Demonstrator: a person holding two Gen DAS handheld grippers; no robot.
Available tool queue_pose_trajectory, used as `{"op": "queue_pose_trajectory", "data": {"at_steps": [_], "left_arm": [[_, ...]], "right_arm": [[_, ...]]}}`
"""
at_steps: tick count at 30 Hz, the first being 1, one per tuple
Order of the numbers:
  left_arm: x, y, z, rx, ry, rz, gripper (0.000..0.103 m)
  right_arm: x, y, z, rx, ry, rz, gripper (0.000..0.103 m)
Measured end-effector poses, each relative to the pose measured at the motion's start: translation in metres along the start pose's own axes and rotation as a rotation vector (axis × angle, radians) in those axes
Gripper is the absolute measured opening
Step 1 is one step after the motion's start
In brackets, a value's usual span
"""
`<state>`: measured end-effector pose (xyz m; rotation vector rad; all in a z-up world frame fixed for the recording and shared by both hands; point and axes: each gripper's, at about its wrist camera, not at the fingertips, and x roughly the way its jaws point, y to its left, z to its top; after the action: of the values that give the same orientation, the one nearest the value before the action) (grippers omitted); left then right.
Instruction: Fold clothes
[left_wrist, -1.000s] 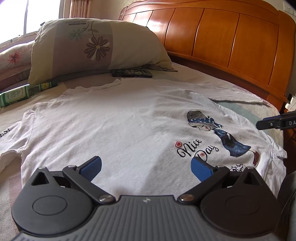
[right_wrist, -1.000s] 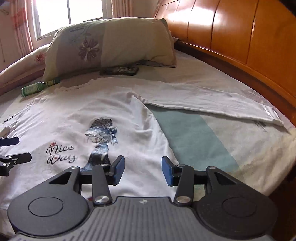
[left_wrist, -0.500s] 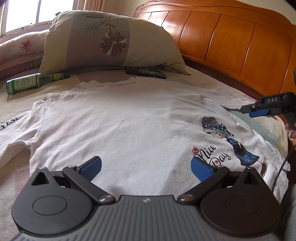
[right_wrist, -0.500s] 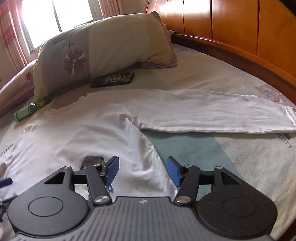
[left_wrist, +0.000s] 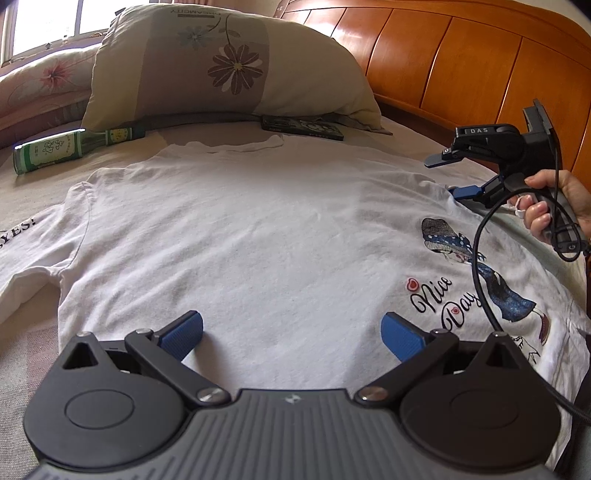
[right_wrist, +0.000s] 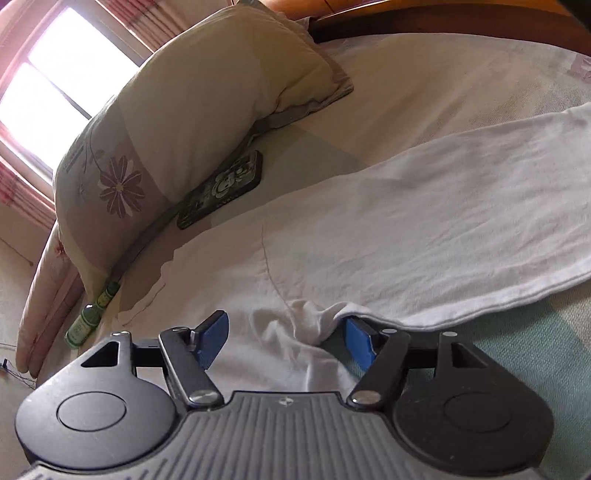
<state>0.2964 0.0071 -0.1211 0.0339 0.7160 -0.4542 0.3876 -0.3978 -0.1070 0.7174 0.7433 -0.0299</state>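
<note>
Lay flat on the bed (left_wrist: 33, 321), print side up: the white shirt (left_wrist: 258, 236), collar toward the floral pillow (left_wrist: 229, 62), one long sleeve (right_wrist: 461, 221) stretched out toward the headboard side. Hovered low over the hem with nothing between the blue pads, set wide: the left hand-held gripper (left_wrist: 291, 330). Sat at the armpit bunch where sleeve meets body: the right hand-held gripper (right_wrist: 286, 341), jaws opening, a wad of cloth between them but not yet pinched, one pad tucked under the sleeve's lower edge. Judged to be the opening step of the fold, taking hold of the sleeve root to bring it across the body. Called for next: closing on the bunch, then lifting and carrying it inward without dragging the torso. Lay clear of the shirt near the pillow: a green bottle (left_wrist: 70, 149) and a phone (right_wrist: 221, 190)
</note>
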Motion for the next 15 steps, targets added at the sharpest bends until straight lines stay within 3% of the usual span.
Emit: {"op": "queue_pose_trajectory", "data": {"at_steps": [4,9,12,15], "left_arm": [[0.000,-0.001,0.000,0.008,0.001,0.006,0.102],[0.000,-0.001,0.000,0.010,0.001,0.010,0.102],[-0.001,-0.001,0.001,0.013,0.002,0.014,0.102],[0.000,-0.001,0.001,0.014,0.003,0.015,0.102]], "right_arm": [[0.005,-0.005,0.016,0.006,-0.029,-0.029,0.073],[-0.012,0.017,0.002,-0.092,0.031,-0.102,0.073],[-0.023,0.040,-0.016,-0.232,0.009,-0.057,0.077],[-0.014,0.062,-0.029,-0.346,0.051,0.033,0.087]]}}
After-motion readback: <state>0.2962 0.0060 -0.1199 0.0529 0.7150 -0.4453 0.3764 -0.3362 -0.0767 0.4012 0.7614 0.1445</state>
